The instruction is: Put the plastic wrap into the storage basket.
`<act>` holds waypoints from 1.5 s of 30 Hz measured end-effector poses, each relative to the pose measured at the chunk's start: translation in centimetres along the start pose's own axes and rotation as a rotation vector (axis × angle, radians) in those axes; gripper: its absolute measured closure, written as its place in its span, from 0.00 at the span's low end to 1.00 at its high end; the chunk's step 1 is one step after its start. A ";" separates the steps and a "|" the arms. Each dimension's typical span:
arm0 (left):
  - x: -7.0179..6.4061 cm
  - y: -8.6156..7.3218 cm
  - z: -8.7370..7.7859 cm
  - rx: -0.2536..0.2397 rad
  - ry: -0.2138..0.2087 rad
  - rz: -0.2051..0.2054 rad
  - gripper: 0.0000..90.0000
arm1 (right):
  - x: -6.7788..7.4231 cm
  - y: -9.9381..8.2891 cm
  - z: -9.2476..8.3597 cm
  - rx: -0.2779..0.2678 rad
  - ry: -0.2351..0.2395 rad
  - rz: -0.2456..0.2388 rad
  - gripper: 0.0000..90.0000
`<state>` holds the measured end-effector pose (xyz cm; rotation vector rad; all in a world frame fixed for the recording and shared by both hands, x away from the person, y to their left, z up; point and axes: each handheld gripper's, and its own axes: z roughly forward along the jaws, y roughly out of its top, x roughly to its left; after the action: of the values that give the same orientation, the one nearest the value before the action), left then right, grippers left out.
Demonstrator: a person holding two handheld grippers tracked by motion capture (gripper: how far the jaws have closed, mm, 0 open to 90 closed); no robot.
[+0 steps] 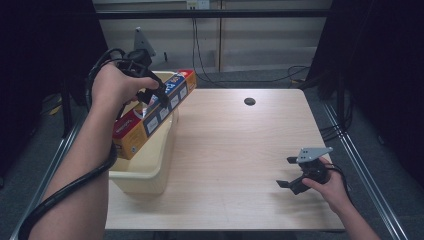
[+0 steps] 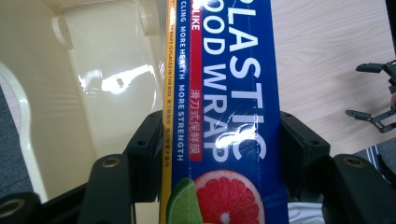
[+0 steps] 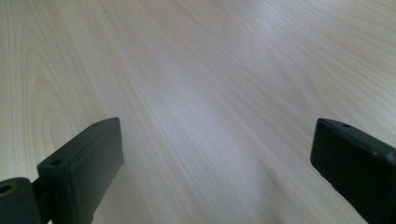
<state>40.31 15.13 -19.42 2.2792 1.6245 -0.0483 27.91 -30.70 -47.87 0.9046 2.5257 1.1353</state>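
Over the tub: the left gripper (image 1: 152, 97) holds a long box (image 1: 152, 112) up in the air.
Left gripper: its two black jaws are closed on the box, one on each long side. You can see this well in the left gripper view (image 2: 222, 154).
Box: it is blue, with red and yellow parts. White letters on it say PLASTIC FOOD WRAP (image 2: 224, 93). One end has a picture of a pink cut fruit and a green one.
Box tilt: it is slanted. In the high view the far end is up by the back of the tub and the near end is lower, over the tub's left side. I cannot tell if the low end touches the tub.
Tub: it is pale yellow (image 1: 150, 167) and sits on the left part of the table. Its shiny inside shows behind the box (image 2: 107, 84).
Table: it is light wood (image 1: 235, 150). A small dark round hole (image 1: 249, 101) is near the far edge.
Right gripper: it is low over the table near the front right corner (image 1: 290, 172), well apart from the tub. Its jaws are wide open and hold nothing. Bare wood (image 3: 210, 93) shows between them.
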 end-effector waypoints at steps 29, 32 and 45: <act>3.1 -2.2 -1.5 -0.028 0.053 -0.108 0.46 | 0.0 0.2 0.2 0.000 0.002 0.001 0.03; 3.3 -2.4 -1.6 -0.028 0.061 -0.112 0.46 | 0.0 0.2 0.2 0.001 0.004 -0.001 0.03; 4.4 -2.9 -1.5 -0.030 0.084 -0.151 0.46 | 0.0 0.3 0.2 -0.001 0.002 -0.001 0.03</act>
<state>38.88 20.46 -19.78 2.1590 1.8251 0.0357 28.10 -30.45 -47.75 0.9028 2.5269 1.1378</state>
